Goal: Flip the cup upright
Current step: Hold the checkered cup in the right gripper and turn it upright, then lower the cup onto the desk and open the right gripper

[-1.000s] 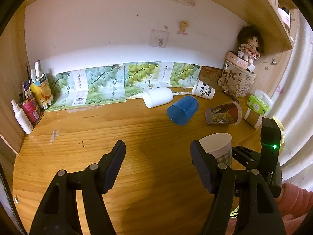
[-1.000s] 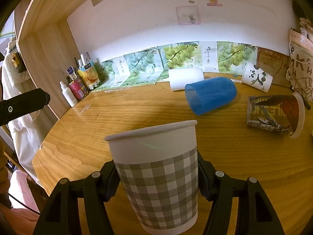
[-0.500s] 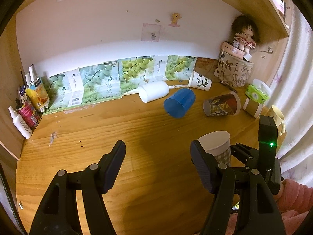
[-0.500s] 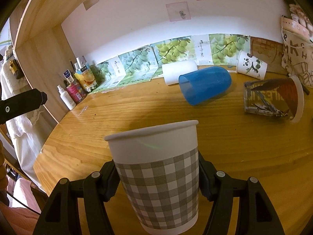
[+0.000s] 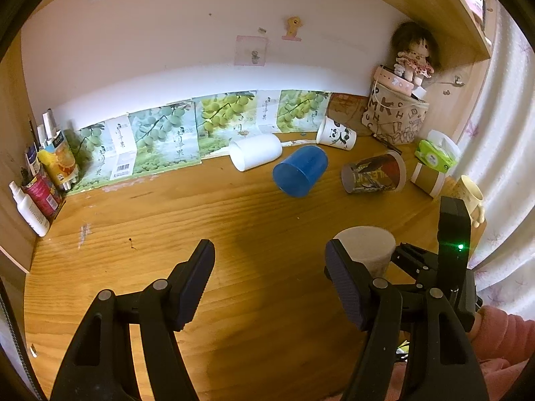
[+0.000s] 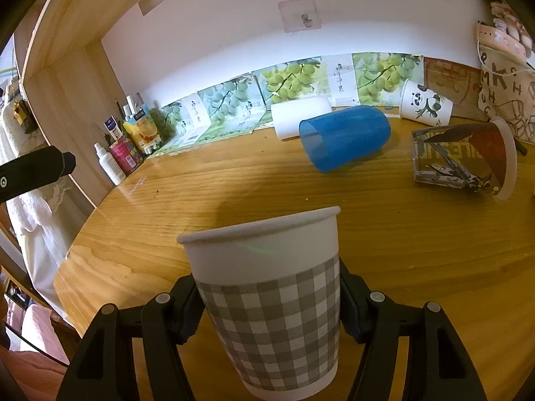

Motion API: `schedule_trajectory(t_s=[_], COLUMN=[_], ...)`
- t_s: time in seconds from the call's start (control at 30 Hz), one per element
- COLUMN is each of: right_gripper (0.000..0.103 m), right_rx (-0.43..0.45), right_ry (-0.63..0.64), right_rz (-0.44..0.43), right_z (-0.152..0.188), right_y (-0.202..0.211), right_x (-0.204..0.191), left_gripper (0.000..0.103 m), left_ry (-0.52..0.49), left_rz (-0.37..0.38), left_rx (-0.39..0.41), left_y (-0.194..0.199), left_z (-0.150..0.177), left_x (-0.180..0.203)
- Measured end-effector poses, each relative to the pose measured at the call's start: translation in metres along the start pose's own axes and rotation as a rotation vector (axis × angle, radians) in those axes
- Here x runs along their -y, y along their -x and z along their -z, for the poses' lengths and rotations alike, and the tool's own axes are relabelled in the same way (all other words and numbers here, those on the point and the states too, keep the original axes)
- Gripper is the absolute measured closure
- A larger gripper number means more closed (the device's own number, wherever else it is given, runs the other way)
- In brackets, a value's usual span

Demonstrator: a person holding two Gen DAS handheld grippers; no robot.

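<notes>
While the right gripper grips: the gingham paper cup (image 6: 271, 297) sits mouth-up between its jaws, tilted a little.
Right gripper (image 6: 271, 304): clenched on the cup's checked lower wall, one finger on each side; white rim above the pads.
Cup position: near the front edge of the wooden desk (image 6: 384, 220), well apart from the other cups; whether its base touches the wood is hidden from both views.
Same cup, left wrist view (image 5: 364, 245): white mouth showing just past the left gripper's right finger, with the right gripper's black body behind it, green light on.
Left gripper (image 5: 269, 277): released, jaws wide apart, nothing between them, above bare desk.
Blue plastic cup (image 6: 344, 137): on its side mid-desk, mouth toward the camera's left.
White cup (image 5: 255, 155): on its side just behind the blue one, seemingly touching it.
Panda paper cup (image 6: 426, 105): on its side near the back wall.
Printed cup with white rim (image 6: 464, 160): on its side at the right.
Brown-sleeved cup (image 5: 428, 177): lying at the far right edge, partly hidden.
Grape-print cartons (image 5: 174, 137): leaning along the back wall.
Bottles (image 5: 36, 187): clustered in the left corner.
Doll (image 5: 413, 53): on a lettered bag (image 5: 396, 117), right corner.
</notes>
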State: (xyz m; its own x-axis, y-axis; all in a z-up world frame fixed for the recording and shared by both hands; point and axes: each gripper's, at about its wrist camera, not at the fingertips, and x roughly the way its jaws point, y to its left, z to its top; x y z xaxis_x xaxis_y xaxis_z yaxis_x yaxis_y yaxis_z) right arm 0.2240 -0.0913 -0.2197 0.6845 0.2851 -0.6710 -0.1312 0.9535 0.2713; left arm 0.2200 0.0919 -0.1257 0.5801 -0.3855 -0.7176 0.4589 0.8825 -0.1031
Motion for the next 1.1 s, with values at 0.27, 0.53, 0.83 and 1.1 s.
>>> schedule_trajectory(t_s=[0.27, 0.53, 0.83, 1.1], right_gripper=[0.036, 0.024, 0.021, 0.021], right_rx=[0.001, -0.006, 0.000, 0.067], right_ry=[-0.004, 0.021, 0.050, 0.071], right_rz=[0.005, 0.024, 0.041, 0.025], right_z=[0.003, 0.004, -0.003, -0.017], right_y=[0.003, 0.010, 0.032, 0.071], right_x=[0.003, -0.002, -0.016, -0.021], left_gripper=[0.031, 0.031, 0.031, 0.031], left_ry=[0.000, 0.025, 0.134, 0.266], left_rz=[0.006, 0.013, 0.003, -0.049], left_rx=[-0.007, -0.041, -0.078, -0.033], left_y=[0.000, -0.003, -0.007, 0.012], left_z=[0.001, 0.008, 0.021, 0.020], left_x=[0.002, 0.004, -0.001, 0.008])
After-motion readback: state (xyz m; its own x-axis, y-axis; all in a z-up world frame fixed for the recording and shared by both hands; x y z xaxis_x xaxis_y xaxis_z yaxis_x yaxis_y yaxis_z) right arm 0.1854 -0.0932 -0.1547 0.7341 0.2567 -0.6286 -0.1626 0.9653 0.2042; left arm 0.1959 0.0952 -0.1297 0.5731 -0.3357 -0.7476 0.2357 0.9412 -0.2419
